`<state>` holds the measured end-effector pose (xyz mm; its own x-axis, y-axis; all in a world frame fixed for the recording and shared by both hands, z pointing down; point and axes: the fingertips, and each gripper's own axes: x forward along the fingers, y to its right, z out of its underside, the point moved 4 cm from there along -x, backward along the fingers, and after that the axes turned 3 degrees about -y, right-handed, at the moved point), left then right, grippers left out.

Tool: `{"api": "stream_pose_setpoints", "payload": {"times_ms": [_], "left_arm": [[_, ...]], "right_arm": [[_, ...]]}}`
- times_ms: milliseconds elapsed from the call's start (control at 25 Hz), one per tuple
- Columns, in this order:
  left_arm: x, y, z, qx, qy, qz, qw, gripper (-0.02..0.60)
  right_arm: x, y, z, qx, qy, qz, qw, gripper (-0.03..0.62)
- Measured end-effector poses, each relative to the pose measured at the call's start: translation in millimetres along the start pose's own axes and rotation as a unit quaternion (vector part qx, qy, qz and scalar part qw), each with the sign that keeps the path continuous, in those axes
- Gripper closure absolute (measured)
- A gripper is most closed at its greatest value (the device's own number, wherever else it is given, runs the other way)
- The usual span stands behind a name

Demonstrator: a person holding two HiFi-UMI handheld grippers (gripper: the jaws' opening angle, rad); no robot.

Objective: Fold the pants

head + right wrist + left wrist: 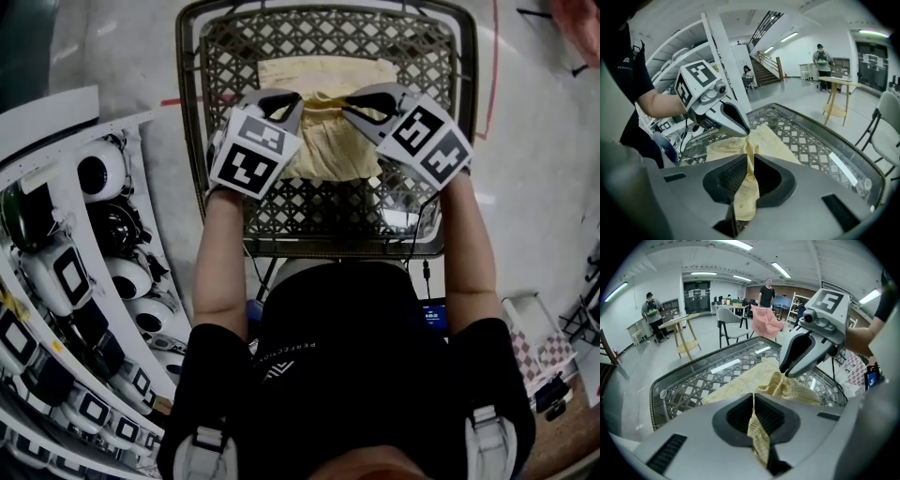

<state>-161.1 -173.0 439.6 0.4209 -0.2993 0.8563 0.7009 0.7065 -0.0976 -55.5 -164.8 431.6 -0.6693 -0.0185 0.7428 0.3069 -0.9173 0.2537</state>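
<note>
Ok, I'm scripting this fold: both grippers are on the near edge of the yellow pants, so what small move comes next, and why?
Probably lift the edge and start it toward the far side: the left gripper and right gripper are each shut on the pants, whose far part lies flat.

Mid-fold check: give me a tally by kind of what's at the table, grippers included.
pants, yellow: 1
table, lattice under glass: 1
grippers: 2, left gripper and right gripper, both shut on the pants
Total: 4
</note>
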Motion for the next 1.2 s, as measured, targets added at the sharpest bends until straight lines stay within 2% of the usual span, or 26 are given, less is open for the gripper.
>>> {"api": "stream_pose_setpoints", "payload": {"times_ms": [240,400,560,760,1040,1200], "left_arm": [[-0.5,16.5,12.9,0.017,-0.011,0.039,0.9991,0.560],[7.1,25.6,24.7,0.020,-0.028,0.064,0.9974,0.560],[19.7,20.0,33.0,0.018,-0.036,0.048,0.9980,0.560],[28.1,12.6,22.1,0.014,-0.023,0.016,0.9995,0.560],[43.9,3.2,25.7,0.018,-0.039,0.006,0.9991,0.560],[41.8,3.2,24.3,0.011,-0.035,0.005,0.9993,0.560]], "right_arm": [[12.1,-26.1,5.1,-0.030,-0.023,-0.055,0.998,0.533],[17.9,-23.4,13.8,-0.022,-0.039,-0.049,0.998,0.534],[26.8,-7.1,20.9,-0.008,-0.048,-0.008,0.999,0.534],[27.4,7.4,23.1,0.013,-0.041,0.030,0.999,0.533],[43.5,13.4,24.7,0.034,-0.042,0.034,0.998,0.533],[39.1,12.0,23.6,0.047,-0.029,0.029,0.998,0.533]]}}
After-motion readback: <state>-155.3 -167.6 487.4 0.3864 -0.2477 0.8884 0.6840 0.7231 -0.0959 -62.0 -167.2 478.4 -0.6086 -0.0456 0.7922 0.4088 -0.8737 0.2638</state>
